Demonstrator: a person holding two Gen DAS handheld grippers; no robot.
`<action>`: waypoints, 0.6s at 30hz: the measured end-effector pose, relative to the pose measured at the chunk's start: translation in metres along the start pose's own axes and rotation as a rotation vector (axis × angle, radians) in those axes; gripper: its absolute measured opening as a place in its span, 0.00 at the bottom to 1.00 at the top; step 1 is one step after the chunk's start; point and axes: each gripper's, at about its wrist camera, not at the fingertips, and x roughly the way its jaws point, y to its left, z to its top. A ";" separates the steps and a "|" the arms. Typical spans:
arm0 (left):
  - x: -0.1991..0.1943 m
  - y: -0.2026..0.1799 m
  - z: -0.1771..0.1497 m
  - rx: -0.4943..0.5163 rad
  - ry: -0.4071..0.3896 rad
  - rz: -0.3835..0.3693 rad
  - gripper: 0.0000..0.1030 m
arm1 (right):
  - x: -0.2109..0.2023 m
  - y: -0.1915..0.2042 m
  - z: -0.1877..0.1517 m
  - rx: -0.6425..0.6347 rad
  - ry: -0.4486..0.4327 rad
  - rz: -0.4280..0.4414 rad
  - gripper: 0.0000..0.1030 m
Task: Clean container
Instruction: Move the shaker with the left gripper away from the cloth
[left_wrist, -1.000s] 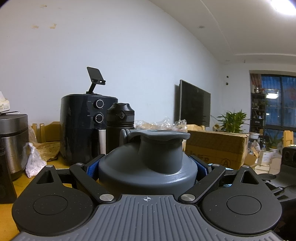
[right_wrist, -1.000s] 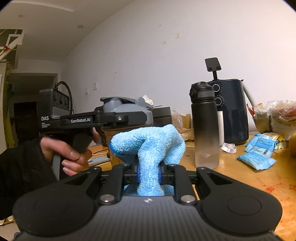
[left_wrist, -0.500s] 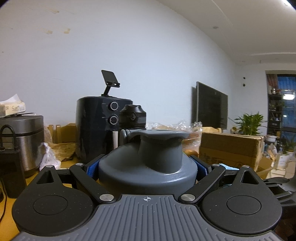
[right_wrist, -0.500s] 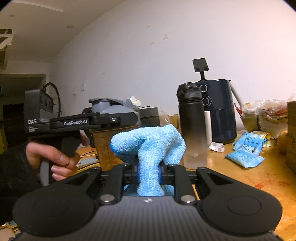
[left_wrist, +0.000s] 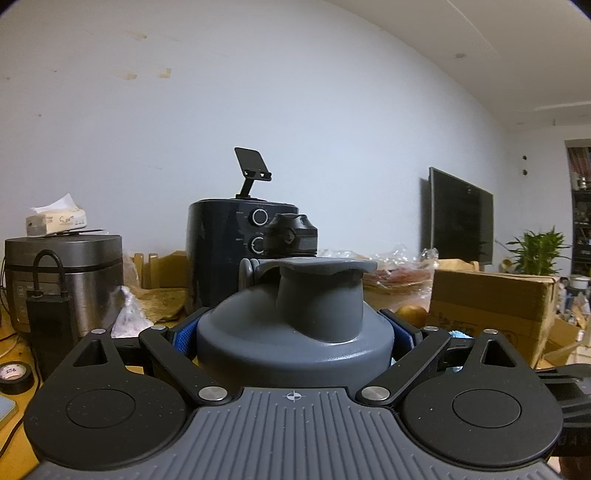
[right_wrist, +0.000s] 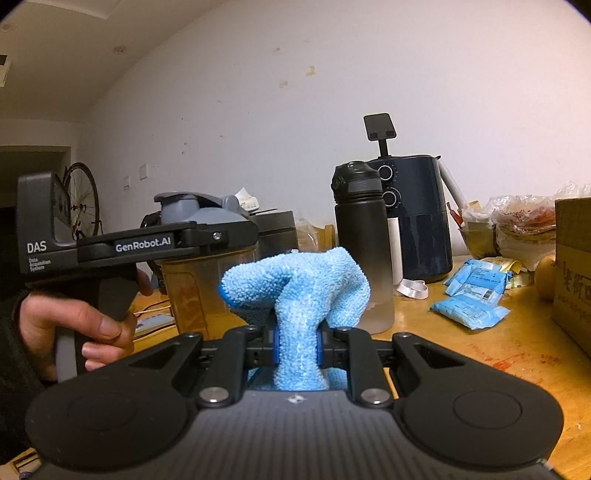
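Observation:
The container (left_wrist: 317, 295) has a grey flip-cap lid and a clear amber body (right_wrist: 207, 288). My left gripper (left_wrist: 293, 332) is shut on it just below the lid, its blue pads pressing on both sides and holding it upright. In the right wrist view, a person's hand (right_wrist: 74, 328) holds that left gripper (right_wrist: 221, 236) at the left. My right gripper (right_wrist: 295, 343) is shut on a light blue microfibre cloth (right_wrist: 295, 280). The cloth bunches up above the pads, just right of the container's body and close to it. I cannot tell if they touch.
On the wooden table (right_wrist: 480, 350) a black water bottle (right_wrist: 360, 236) stands behind the cloth, with a dark air fryer (right_wrist: 417, 218) further back. Blue packets (right_wrist: 469, 306) and a cardboard box (right_wrist: 572, 266) are to the right. A rice cooker (left_wrist: 62, 273) and a tape roll (left_wrist: 14, 374) are to the left.
The left wrist view has swung left, so the fryer and bottle now sit nearer its middle. The right wrist view has turned slightly right. Both grips are unchanged.

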 end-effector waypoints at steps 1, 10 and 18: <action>0.000 0.000 0.000 -0.001 -0.002 0.004 0.93 | 0.000 0.000 0.000 0.000 0.002 0.001 0.14; -0.004 -0.010 0.002 0.029 -0.051 0.086 0.92 | 0.002 0.001 -0.002 0.006 0.012 0.000 0.14; -0.005 -0.009 0.017 -0.018 -0.038 0.253 0.92 | 0.001 0.000 0.000 0.005 0.008 -0.019 0.14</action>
